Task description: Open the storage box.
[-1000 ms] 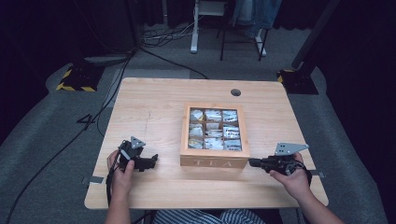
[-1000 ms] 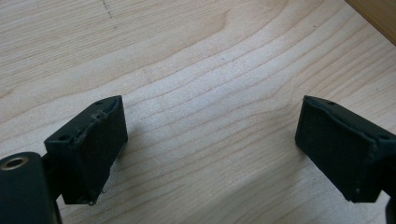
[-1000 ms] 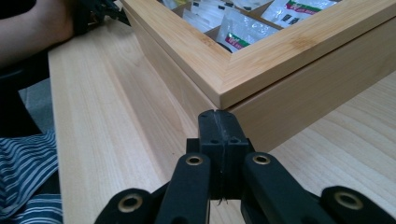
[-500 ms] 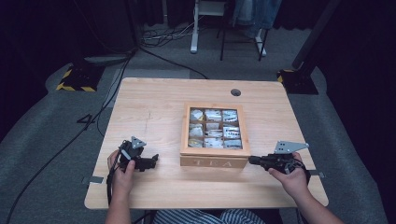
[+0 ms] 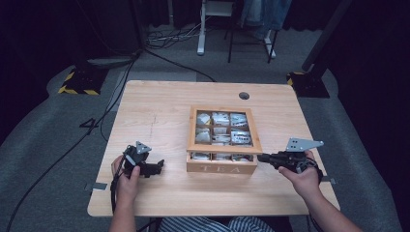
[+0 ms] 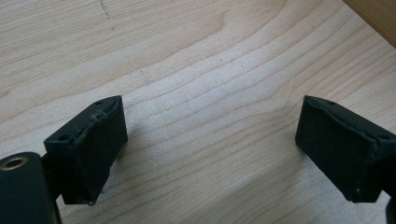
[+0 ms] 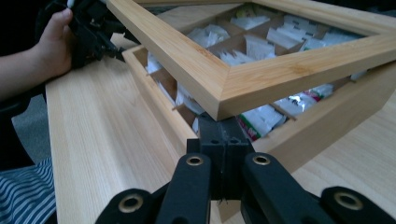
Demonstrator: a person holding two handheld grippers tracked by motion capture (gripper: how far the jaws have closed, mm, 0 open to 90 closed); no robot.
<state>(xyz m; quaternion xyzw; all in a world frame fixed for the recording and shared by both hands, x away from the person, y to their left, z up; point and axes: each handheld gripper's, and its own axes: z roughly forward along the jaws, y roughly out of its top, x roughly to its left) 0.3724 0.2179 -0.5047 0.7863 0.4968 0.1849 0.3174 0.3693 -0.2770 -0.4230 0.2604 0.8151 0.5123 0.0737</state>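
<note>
Where grey carpet surrounds it, the pale wooden table [image 5: 159, 111] bears a tea box [image 5: 222, 166].

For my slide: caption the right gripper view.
Shut right gripper wedged under the tea box lid, lifting it off the box.

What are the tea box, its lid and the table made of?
The tea box looks like pale bamboo or light wood with a smooth satin finish: fine straight grain and mitred corners. Its lid is the same wood framing a clear pane, glass or plastic, since the packets show through. The table looks like light wood or laminate, with wavy matt grain.
</note>
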